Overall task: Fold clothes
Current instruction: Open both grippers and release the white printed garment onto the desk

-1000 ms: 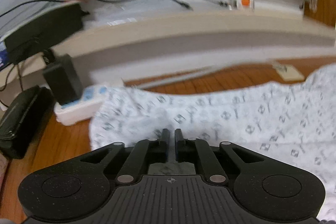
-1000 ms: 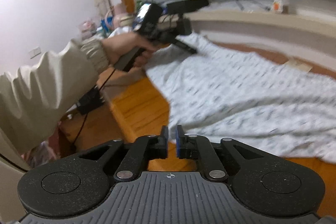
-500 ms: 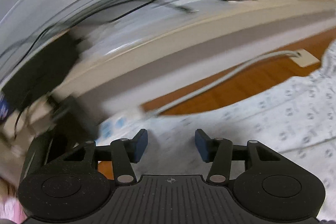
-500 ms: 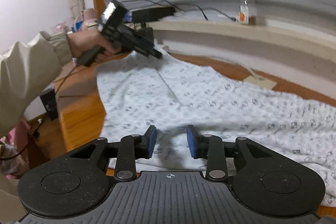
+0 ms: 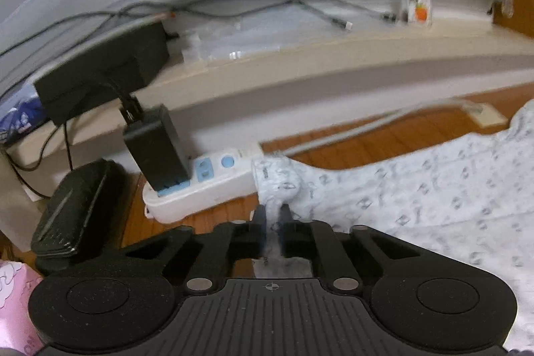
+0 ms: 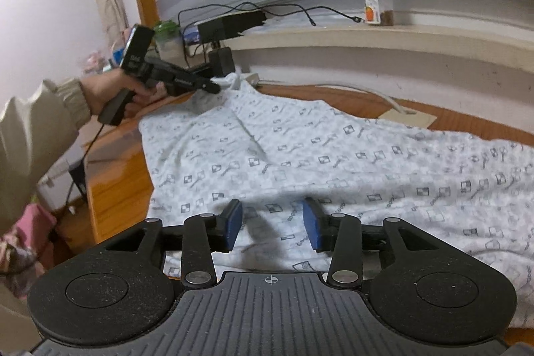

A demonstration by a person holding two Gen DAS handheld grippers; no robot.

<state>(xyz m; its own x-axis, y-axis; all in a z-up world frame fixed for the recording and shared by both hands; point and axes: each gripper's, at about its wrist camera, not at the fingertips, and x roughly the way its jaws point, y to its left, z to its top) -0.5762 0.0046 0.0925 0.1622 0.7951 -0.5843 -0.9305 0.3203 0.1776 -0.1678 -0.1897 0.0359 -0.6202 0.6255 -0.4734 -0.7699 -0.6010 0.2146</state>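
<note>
A white garment (image 6: 300, 149) with a small grey print lies spread across the wooden table (image 6: 113, 186). In the left wrist view its far corner (image 5: 277, 182) is bunched up and lifted slightly. My left gripper (image 5: 273, 216) has its jaws closing on that corner, with the cloth pinched between them. The right wrist view shows the same gripper (image 6: 217, 86) in a person's hand, at the garment's far left corner. My right gripper (image 6: 272, 222) hovers over the garment's near edge. Its jaws are opening, with cloth below them and nothing between the blue pads.
A white power strip (image 5: 200, 186) with a black adapter (image 5: 155, 149) sits right beside the held corner. A black pouch (image 5: 73, 209) lies to its left. The ledge behind holds a black box (image 5: 100, 69), cables and a small bottle (image 6: 377, 2). The table's left edge is close.
My left gripper opened wide, then closed on the garment's corner by the power strip. My right gripper went from nearly shut to open and moved over the cloth's near edge.
</note>
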